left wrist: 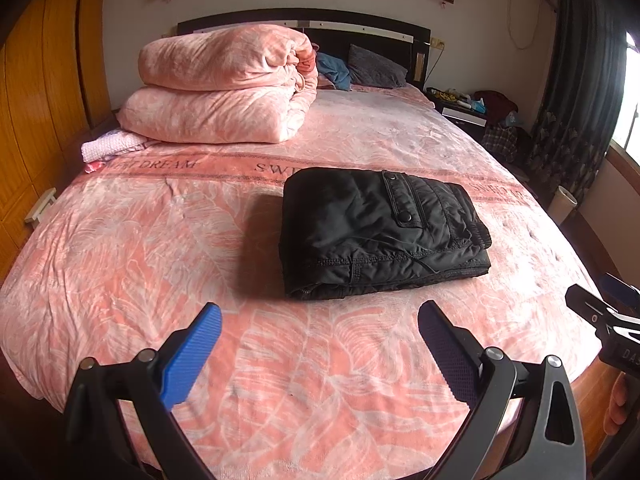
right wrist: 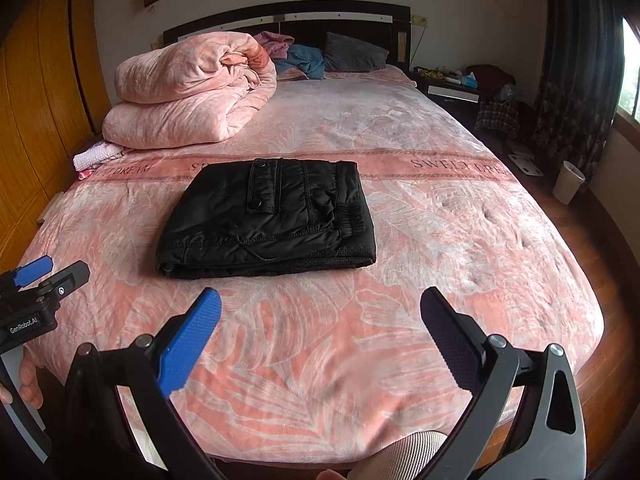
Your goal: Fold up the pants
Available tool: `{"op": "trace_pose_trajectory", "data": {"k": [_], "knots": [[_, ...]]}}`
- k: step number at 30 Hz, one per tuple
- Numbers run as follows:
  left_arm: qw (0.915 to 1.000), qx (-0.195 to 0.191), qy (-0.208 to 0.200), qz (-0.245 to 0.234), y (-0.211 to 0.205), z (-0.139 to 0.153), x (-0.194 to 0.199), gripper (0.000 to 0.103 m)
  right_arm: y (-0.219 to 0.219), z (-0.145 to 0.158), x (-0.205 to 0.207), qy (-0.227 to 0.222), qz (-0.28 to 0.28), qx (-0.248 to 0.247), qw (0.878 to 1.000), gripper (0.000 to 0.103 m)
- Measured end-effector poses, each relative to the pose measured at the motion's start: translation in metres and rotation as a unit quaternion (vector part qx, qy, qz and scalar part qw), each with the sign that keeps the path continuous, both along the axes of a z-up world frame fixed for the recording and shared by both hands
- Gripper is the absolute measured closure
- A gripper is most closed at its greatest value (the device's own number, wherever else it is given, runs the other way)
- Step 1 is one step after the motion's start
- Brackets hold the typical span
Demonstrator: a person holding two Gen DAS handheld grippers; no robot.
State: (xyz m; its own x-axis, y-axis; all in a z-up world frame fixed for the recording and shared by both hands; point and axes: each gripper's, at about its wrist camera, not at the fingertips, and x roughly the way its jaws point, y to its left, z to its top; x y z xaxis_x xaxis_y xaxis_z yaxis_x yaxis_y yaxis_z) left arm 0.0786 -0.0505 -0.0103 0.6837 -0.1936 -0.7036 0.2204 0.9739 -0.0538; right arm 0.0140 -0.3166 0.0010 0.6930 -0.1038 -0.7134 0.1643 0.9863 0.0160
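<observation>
Left tongs and right tongs both spread wide, empty, hovering over near edge of bed. Black pants folded flat mid-bed. Pink quilt stacked far left.

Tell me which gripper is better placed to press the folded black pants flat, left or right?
Probably the right gripper: the pants lie nearly straight ahead of its open jaws. From the left gripper, also open, they sit ahead but off to the right.
</observation>
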Motion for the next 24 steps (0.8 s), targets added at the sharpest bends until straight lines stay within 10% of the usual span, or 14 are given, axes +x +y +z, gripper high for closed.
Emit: {"op": "trace_pose_trajectory", "data": {"k": [24], "knots": [[0.9999, 0.010, -0.012, -0.001, -0.0028, 0.0075, -0.0065, 0.004, 0.0071, 0.0011, 0.0011, 0.001, 0.009, -0.010, 1.000, 0.003]]}}
